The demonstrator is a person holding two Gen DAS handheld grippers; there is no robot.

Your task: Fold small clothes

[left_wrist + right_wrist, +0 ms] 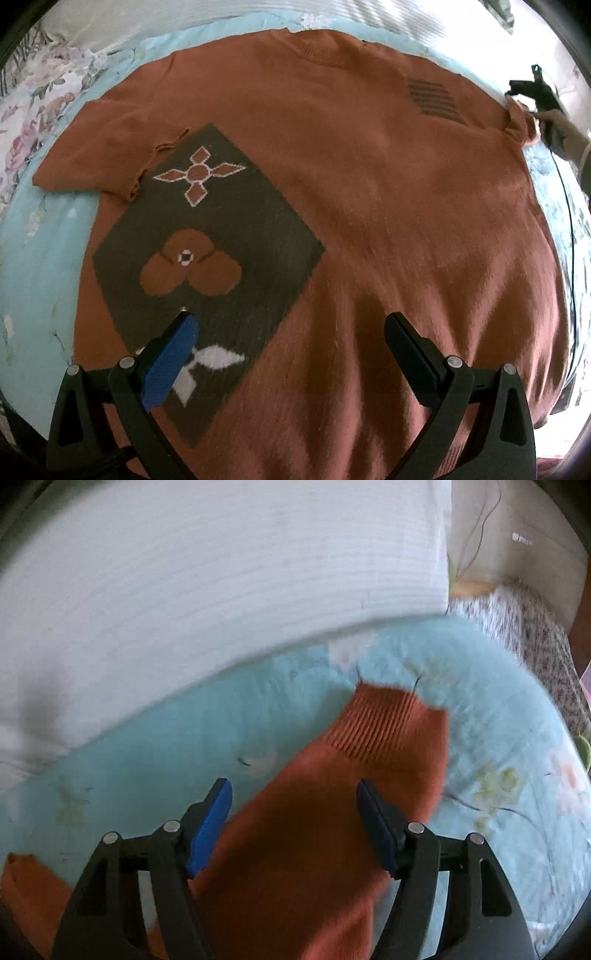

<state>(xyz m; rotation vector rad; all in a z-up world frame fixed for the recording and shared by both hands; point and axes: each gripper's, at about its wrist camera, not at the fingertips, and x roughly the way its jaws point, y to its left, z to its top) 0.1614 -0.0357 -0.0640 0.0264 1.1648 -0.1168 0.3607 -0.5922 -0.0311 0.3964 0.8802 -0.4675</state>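
A: The rust-orange knitted sweater (351,184) lies flat on the pale blue floral bedsheet (40,258). Both tongs are spread, holding nothing.

B: The right gripper (293,812) straddles the ribbed sleeve cuff (384,723). Pinching one layer only could drag it crooked. The left gripper (290,350) hovers.

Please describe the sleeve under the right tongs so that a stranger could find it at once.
On the light blue bedsheet, beside the white striped cover, lies an orange sweater. Its sleeve runs out between the open right tongs; only this one ends in a ribbed cuff.
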